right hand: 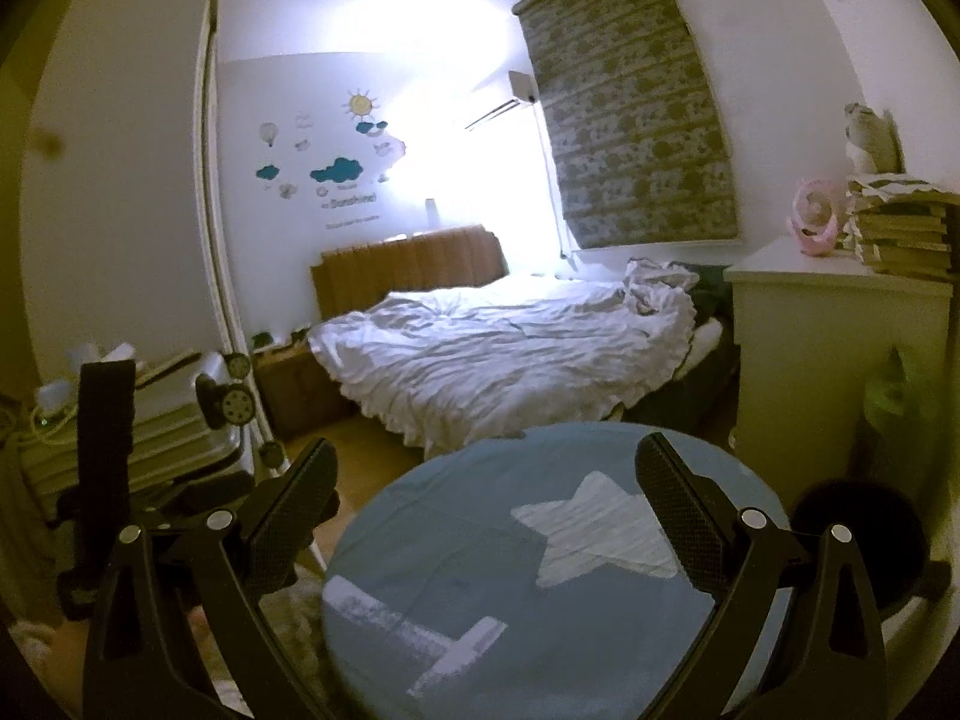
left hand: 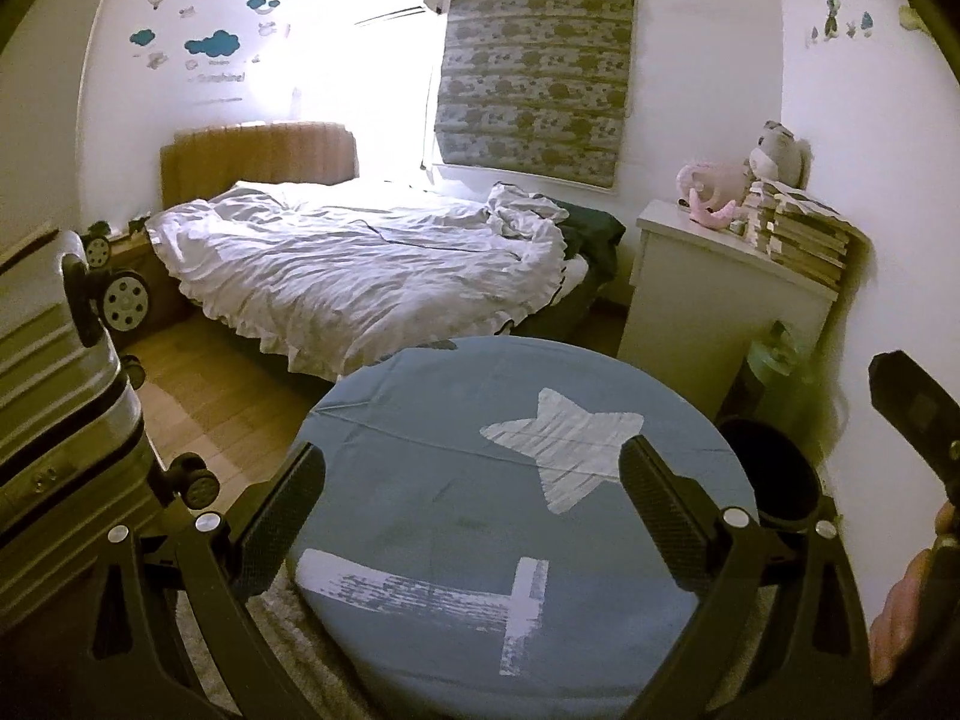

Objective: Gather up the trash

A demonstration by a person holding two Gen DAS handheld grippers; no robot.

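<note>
Surface: a round counter [left hand: 456, 516] draped in a blue cloth printed with a white star [left hand: 561, 447] and a white T-shaped mark is seen under both grippers; nothing is seen lying on it.
Room: a bed [left hand: 360, 264] with a rumpled white duvet is set beyond the counter, a patterned blind [left hand: 534, 66] behind it, cloud and sun stickers on the wall.
Left side: a silver suitcase [left hand: 54, 396] is stood on the wooden floor.
Right side: a white cabinet [left hand: 720, 300] carries stacked books [left hand: 804, 234] and plush toys.
Containers: a dark round bin [left hand: 771, 474] is placed just beside the counter's right edge; its contents cannot be told.
Trash: no loose trash can be made out in either view.
Left gripper [left hand: 474, 504]: jaws spread wide, nothing held.
Right gripper [right hand: 486, 510]: jaws spread wide, nothing held.
</note>
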